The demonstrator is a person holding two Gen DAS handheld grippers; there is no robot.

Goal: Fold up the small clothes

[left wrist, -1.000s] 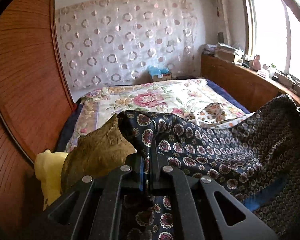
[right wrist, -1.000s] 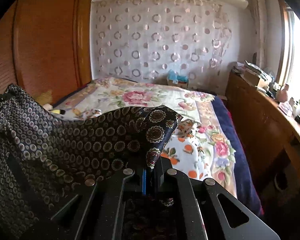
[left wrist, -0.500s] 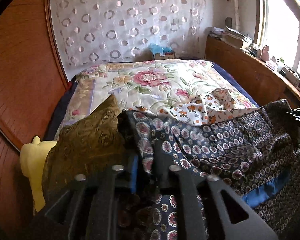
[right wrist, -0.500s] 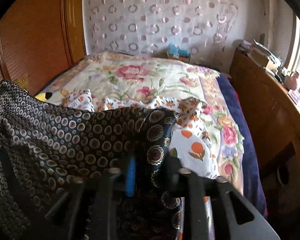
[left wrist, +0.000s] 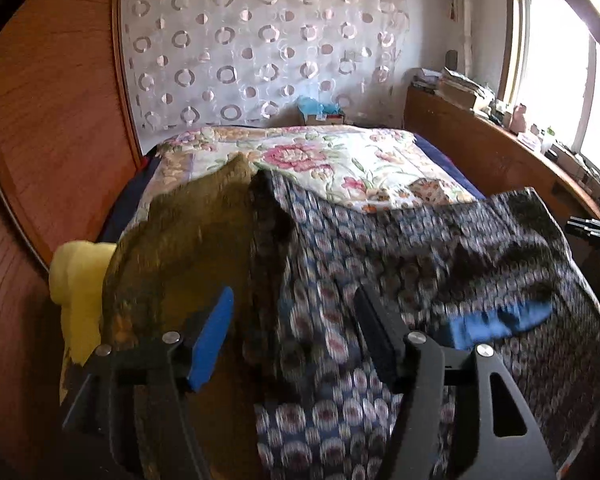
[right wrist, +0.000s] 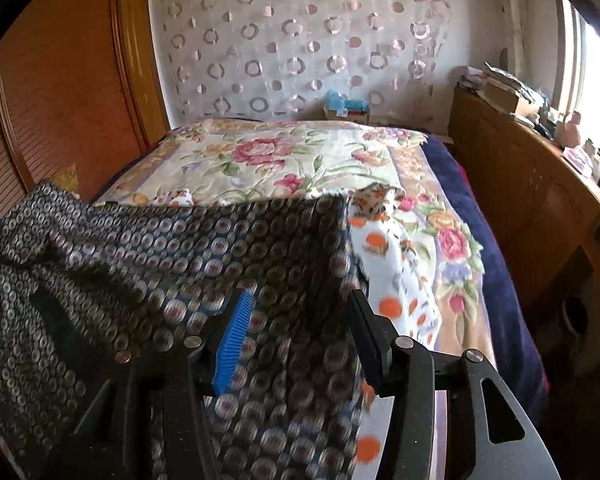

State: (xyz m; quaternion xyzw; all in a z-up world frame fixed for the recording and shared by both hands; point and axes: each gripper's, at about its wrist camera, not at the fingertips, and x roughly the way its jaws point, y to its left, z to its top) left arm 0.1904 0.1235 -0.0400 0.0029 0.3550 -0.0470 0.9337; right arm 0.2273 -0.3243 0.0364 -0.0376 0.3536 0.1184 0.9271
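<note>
A dark navy garment with a ring-and-medallion print (left wrist: 400,248) lies spread across the near part of the bed, blurred by motion. It also shows in the right wrist view (right wrist: 180,248). My left gripper (left wrist: 292,320) is open, its jaws wide apart over the garment's left end. My right gripper (right wrist: 296,324) is open over the garment's right corner. Neither holds the cloth. A blue lining patch (left wrist: 496,320) shows on the garment.
An olive-gold cushion (left wrist: 180,248) and a yellow soft toy (left wrist: 76,280) lie at the left. A white cloth with orange dots (right wrist: 396,272) lies under the garment on the floral bedspread (right wrist: 284,160). A wooden wardrobe (right wrist: 60,92) stands left, a wooden ledge (right wrist: 540,184) right.
Both grippers opened and let go of the navy garment. It dropped from being held up onto the bed. Both cameras tilted back up.
</note>
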